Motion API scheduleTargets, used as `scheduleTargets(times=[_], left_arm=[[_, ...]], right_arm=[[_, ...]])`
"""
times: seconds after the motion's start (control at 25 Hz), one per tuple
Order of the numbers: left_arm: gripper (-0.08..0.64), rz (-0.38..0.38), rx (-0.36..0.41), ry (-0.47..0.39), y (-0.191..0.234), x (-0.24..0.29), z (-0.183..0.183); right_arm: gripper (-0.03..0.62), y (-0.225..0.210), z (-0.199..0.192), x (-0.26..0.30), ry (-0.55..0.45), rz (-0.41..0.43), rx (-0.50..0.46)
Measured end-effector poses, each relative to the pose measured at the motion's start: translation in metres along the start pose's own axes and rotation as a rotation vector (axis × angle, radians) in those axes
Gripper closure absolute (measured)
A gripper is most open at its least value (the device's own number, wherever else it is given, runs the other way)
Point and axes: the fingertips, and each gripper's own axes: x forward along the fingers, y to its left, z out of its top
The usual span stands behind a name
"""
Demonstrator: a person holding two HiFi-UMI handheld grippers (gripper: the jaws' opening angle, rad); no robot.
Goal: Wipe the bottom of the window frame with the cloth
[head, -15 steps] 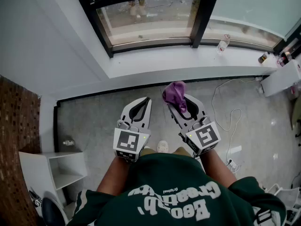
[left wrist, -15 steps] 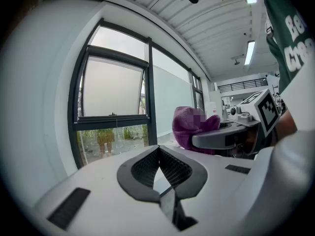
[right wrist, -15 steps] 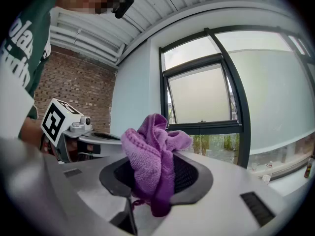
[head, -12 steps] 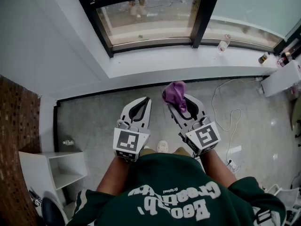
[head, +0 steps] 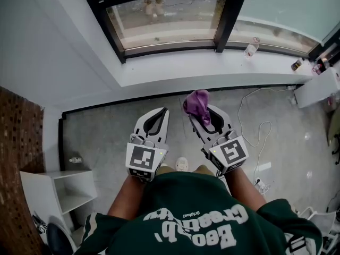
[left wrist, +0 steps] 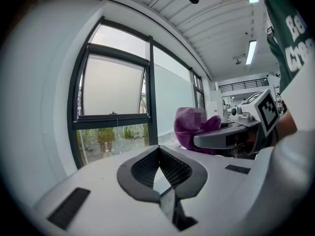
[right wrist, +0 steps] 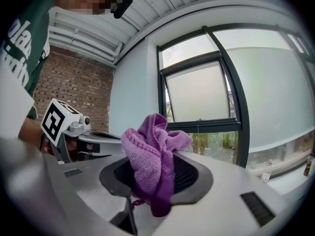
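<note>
1. The left gripper (head: 162, 113) is held in front of the person, over the floor. Its jaws are pressed together with nothing between them, so it carries nothing.
2. Just to its right, the right gripper (head: 201, 117) is clamped on the purple cloth (head: 196, 104). The cloth is bunched and stands up out of the jaws, with a tail hanging below them.
3. The bottom of the window frame (head: 170, 48) lies ahead of both grippers, beyond the white sill (head: 212, 68). Its long axis runs left to right across the person's front.
4. Both grippers are well apart from the frame and about equally far from it. Since the right one has the cloth, it looks like the one to reach forward over the sill, then sweep sideways along the rail. No wiping contact has been made yet.
5. Farther right on the sill stands a small bottle (head: 253, 48), which a long sweep could knock.
</note>
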Motion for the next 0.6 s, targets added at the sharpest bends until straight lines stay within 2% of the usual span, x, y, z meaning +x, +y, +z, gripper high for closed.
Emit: scheduleTargets(times=[0.2,0.6], left_arm=[[0.557,0.005,-0.001,0.004,0.0,0.006,0.0],[0.557,0.071,0.012,-0.006,0.006,0.003,0.005]], right_arm=[[0.425,0.002,-0.002,0.001,-0.009,0.059,0.056],[0.423,0.005,0.003,0.011,-0.032,0.122,0.044]])
